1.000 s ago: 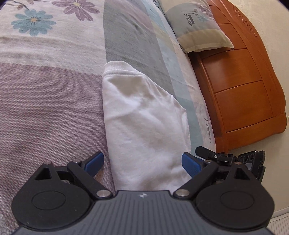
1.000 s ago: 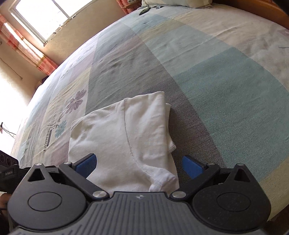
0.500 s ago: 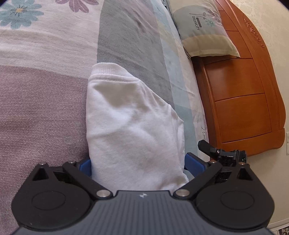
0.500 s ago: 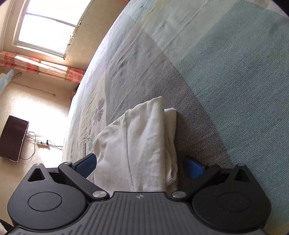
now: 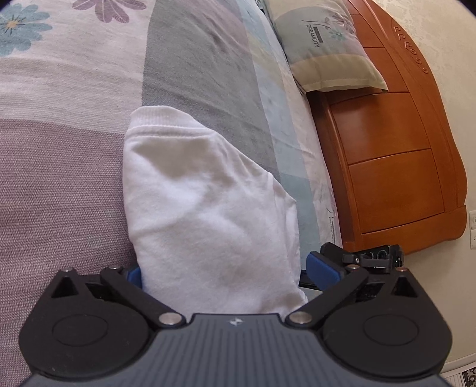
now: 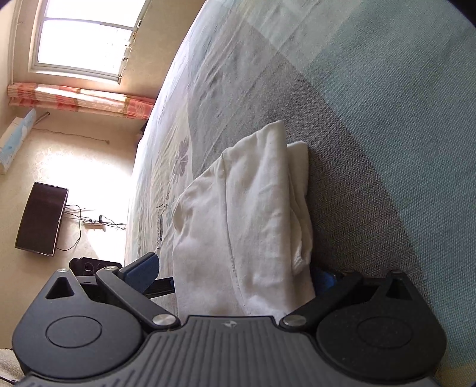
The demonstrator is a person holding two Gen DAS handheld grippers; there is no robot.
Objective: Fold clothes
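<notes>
Both wrist cams sit low, close – facing opposite ways along bed, sharing white garment.

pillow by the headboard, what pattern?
Pale grey-blue pillow with a cream band, flower print and "DREAMCITY" lettering; left wrist view shows it best.

Bed is covered by a patchwork spread of mauve, grey, pale blue and cream panels, with printed flowers at the far left in the left wrist view. A pillow printed with lettering lies at the far right, against an orange-brown wooden headboard with panelled sections and a carved top edge. Beyond the headboard the wall is cream with a faint pattern. In the right wrist view a bright window stands at far left, an orange patterned curtain beside it. A dark flat screen and a power strip with trailing cables are at left, in strong sunlight.
</notes>
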